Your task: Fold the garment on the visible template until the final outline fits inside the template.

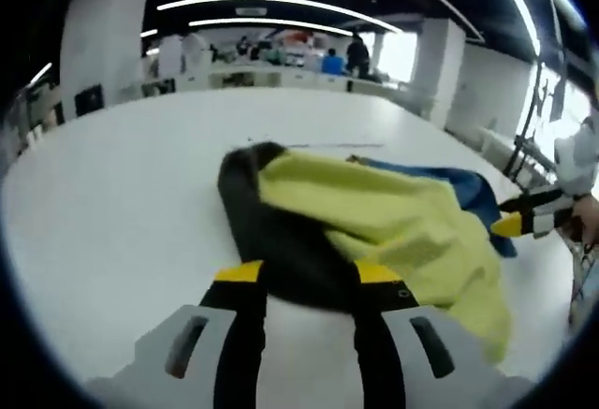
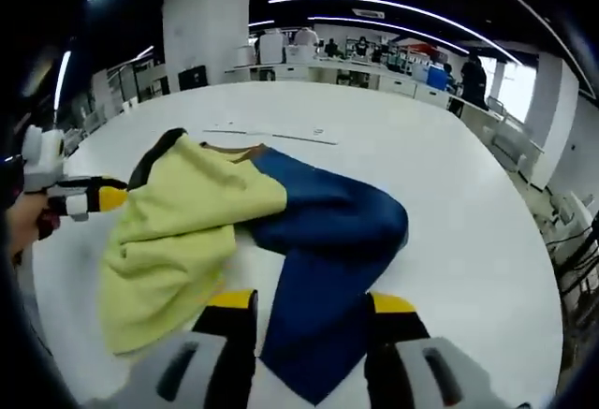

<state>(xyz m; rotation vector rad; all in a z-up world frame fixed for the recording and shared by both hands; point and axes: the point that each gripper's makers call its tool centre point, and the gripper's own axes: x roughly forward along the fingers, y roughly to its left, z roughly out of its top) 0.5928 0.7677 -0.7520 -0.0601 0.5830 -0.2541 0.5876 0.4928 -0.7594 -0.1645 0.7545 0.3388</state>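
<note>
No brand or readable writing is showing anywhere on the cloth or the tools; a thin strip with faint marks (image 2: 281, 135) is lying on the table beyond the garment, too small to read.

The garment (image 1: 374, 226) is lying bunched on the white table (image 1: 112, 231), a yellow-green panel draped over a black part on one side and a blue part on the other. In the left gripper view the left gripper (image 1: 309, 283) is sitting at the black edge of the garment, its yellow-tipped black jaws standing apart with black cloth lying between and partly over the tips; I cannot tell whether they are actually pinching it. Far at the right of that view the right gripper (image 1: 524, 220) is reaching in beside the blue cloth.

In the right gripper view the blue part (image 2: 323, 259) is running down to a point between the right gripper's (image 2: 309, 311) spread jaws, the tips sitting on either side of the fabric, wide apart and not closed on it. The left gripper (image 2: 89, 198) is coming in from the left of that view, a hand (image 2: 23, 222) behind it, its yellow tip just at the yellow-green cloth's edge.

The tabletop is plain, white and wide. Beyond it an open office is stretching back, with white pillars (image 2: 206, 30), desks, long ceiling light strips and a few people standing in the distance.
</note>
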